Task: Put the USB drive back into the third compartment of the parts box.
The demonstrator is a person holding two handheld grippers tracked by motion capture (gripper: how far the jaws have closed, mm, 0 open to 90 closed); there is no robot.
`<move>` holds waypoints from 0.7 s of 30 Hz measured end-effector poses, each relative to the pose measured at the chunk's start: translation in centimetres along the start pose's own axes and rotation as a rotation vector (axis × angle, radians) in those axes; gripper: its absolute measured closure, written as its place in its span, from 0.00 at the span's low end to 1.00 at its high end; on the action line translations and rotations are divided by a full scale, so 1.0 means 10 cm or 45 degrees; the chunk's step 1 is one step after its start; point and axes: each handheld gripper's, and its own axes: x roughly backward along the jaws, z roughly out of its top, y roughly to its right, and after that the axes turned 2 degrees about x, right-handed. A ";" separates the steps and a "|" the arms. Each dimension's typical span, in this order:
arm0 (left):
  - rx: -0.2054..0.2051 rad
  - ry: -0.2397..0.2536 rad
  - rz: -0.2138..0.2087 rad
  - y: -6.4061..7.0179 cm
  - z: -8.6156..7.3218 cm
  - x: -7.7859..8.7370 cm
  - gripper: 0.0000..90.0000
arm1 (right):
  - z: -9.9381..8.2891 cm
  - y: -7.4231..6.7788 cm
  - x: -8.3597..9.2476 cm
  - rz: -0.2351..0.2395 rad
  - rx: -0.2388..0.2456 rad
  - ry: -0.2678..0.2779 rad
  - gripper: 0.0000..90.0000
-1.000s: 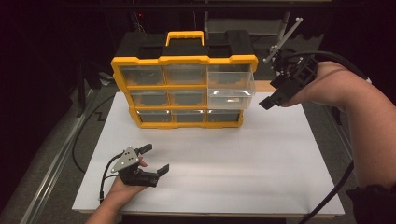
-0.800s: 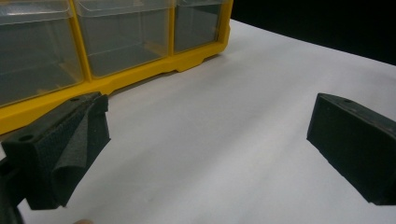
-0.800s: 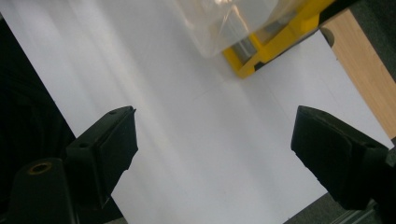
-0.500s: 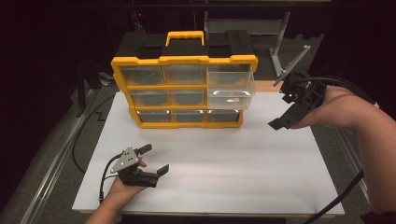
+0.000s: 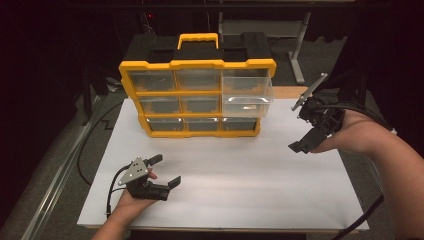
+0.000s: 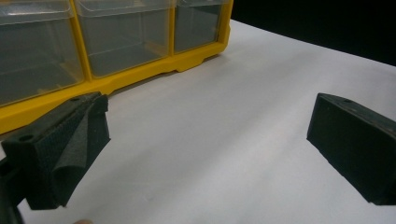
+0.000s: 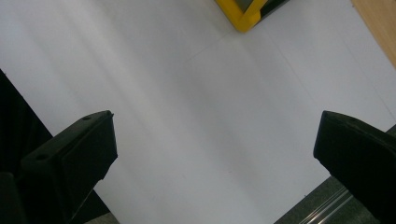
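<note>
A yellow and black organizer case [image 5: 197, 95] with clear drawers stands upright at the back of the white board [image 5: 240, 175]. Its upper right drawer [image 5: 247, 95] is pulled out. My left gripper [image 5: 166, 170] rests open near the board's front left corner, and its jaws [image 6: 210, 140] face the case's lower drawers [image 6: 130, 42] with bare board between them. My right gripper [image 5: 302, 135] hangs above the board's right side, to the right of the case. Its jaws [image 7: 215, 158] have just been opening, stand wide apart and hold nothing. The case's yellow corner [image 7: 245, 16] lies beyond them.
A wooden tabletop strip [image 5: 290, 91] shows behind the board at the right, with a grey metal stand leg [image 5: 299, 45] farther back. The left gripper's cable [image 5: 112, 187] loops off the board's front left edge. A rail [image 5: 55, 185] runs along the floor at the left.
My right gripper has come down and away from the pulled-out drawer toward the board's right edge. The left gripper has stayed put.
</note>
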 end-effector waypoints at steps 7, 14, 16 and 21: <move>-0.001 -0.003 0.001 0.00 0.00 0.00 0.00 | -0.03 -0.07 -0.25 -0.001 0.019 -0.044 0.00; -0.002 -0.006 0.000 0.00 0.00 0.00 0.00 | -0.09 -0.10 -0.50 -0.015 0.022 -0.056 0.00; -0.003 -0.006 0.000 0.00 0.00 0.00 0.00 | -0.10 -0.11 -0.57 -0.028 0.029 -0.060 0.00; -0.007 -0.009 -0.002 0.00 0.00 -0.01 0.00 | -0.12 -0.14 -0.74 -0.030 0.032 -0.066 0.00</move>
